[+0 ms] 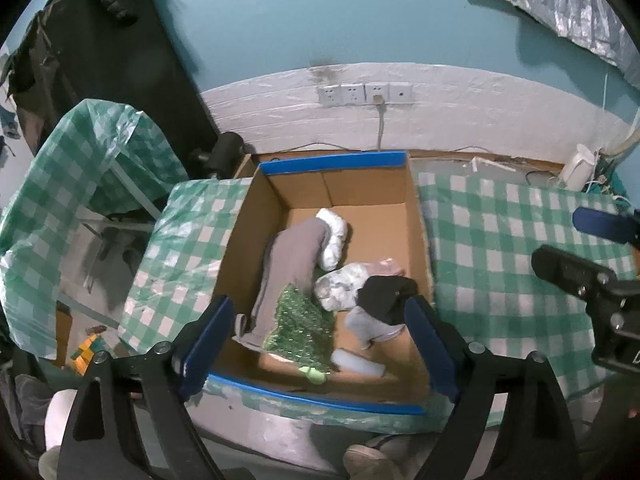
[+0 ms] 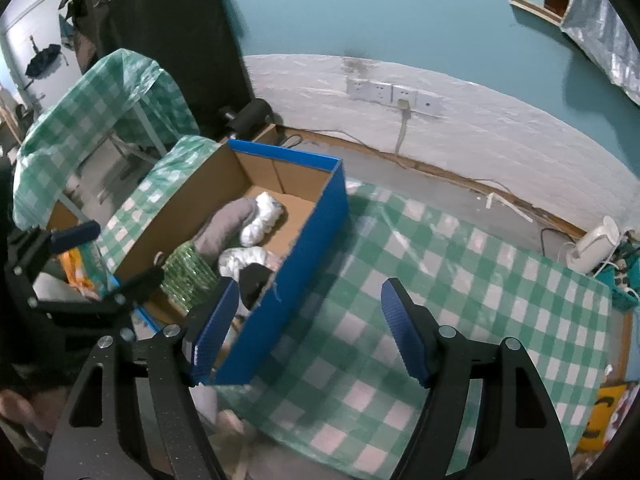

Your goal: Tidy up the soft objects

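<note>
The left gripper (image 1: 320, 344) hangs over the near end of an open cardboard box (image 1: 256, 224), its blue-padded fingers (image 1: 208, 344) spread wide with nothing between the pads. Framed between those fingers, down inside the box, lie the soft things: a long grey garment (image 1: 290, 272), a green patterned cloth (image 1: 304, 328) over its near end, two white bundles (image 1: 334, 240) beyond it, and a black cloth (image 1: 384, 292) on a pale grey piece (image 1: 368, 324), just inside the right-hand finger. The far half of the box floor, ahead of the fingertips, is bare cardboard. The blue-taped near rim (image 1: 320, 398) runs below the fingers.

The right gripper (image 2: 308, 336) is likewise wide apart and holds nothing. Its left finger (image 2: 212, 332) overlaps the box's blue outer wall (image 2: 296, 280); its right finger stands over the green checked tablecloth (image 2: 460, 280), which lies flat and open ahead and to the right as far as a white appliance (image 2: 596, 244) at the table's far corner
</note>
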A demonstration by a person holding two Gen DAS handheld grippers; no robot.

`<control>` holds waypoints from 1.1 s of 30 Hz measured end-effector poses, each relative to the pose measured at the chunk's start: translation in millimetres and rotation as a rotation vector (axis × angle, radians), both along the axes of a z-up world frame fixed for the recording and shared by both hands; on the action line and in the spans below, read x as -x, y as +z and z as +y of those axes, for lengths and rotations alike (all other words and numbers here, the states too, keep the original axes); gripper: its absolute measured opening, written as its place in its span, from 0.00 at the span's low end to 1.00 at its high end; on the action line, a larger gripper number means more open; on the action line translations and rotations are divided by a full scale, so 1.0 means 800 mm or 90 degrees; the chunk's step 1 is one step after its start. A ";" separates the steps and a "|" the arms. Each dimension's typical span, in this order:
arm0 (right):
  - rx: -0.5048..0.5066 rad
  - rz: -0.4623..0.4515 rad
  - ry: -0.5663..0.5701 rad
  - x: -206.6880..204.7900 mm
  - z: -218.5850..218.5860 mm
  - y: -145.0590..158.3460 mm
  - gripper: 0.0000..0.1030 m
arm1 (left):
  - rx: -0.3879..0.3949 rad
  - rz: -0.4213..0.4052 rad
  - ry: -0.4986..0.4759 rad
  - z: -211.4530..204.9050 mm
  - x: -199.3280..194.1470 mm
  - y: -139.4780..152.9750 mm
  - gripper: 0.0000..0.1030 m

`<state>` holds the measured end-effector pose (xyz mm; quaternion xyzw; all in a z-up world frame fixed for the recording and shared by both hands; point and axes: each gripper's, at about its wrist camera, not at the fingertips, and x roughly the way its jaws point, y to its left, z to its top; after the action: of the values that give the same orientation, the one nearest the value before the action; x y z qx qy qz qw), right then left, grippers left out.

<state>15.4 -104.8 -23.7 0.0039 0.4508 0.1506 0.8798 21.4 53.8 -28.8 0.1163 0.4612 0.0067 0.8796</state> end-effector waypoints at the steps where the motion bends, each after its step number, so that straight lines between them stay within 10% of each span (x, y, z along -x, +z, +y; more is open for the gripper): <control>1: 0.002 -0.004 -0.002 0.004 -0.004 0.001 0.72 | 0.007 0.000 -0.002 -0.002 0.001 0.002 0.90; 33: -0.002 -0.050 -0.052 0.027 -0.057 0.020 0.73 | -0.008 -0.020 -0.030 -0.039 0.019 0.021 0.93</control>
<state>-6.0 -150.5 -7.4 0.0177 0.4151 0.1154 0.9022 6.4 22.2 -12.1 0.1328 0.4441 -0.0095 0.8860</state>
